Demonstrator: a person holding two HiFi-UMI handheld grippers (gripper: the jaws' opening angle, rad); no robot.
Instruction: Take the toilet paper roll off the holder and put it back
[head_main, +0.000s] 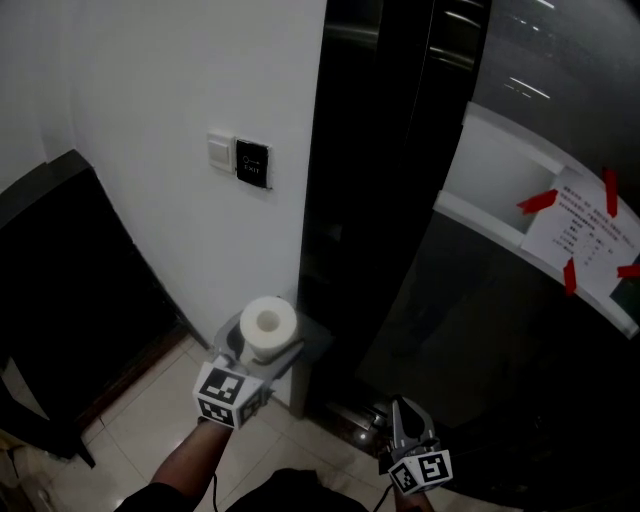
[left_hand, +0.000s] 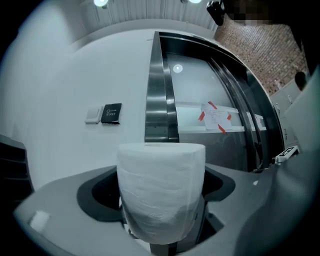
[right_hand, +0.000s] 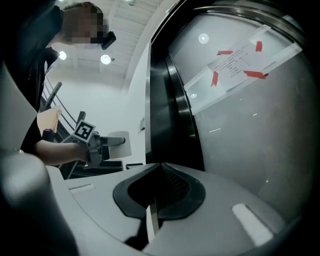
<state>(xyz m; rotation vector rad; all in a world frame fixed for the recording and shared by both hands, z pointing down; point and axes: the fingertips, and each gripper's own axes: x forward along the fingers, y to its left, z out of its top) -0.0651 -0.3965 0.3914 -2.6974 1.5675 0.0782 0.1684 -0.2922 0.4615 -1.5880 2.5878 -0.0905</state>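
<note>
A white toilet paper roll (head_main: 268, 326) stands upright between the jaws of my left gripper (head_main: 262, 352), which is shut on it low in front of the white wall. In the left gripper view the roll (left_hand: 161, 187) fills the middle, pinched between the dark pads of the left gripper (left_hand: 161, 220). My right gripper (head_main: 403, 410) hangs lower right by the dark door, its jaws closed with nothing in them. The right gripper (right_hand: 160, 169) view shows its pads meeting, and far left the left gripper (right_hand: 102, 143) with the roll (right_hand: 120, 145). No holder is in view.
A white switch (head_main: 221, 150) and a black exit panel (head_main: 252, 162) sit on the wall. A dark glass door (head_main: 480, 300) carries a paper notice (head_main: 590, 235) fixed with red tape. A black panel (head_main: 60, 270) stands at left. Pale floor tiles (head_main: 150, 420) lie below.
</note>
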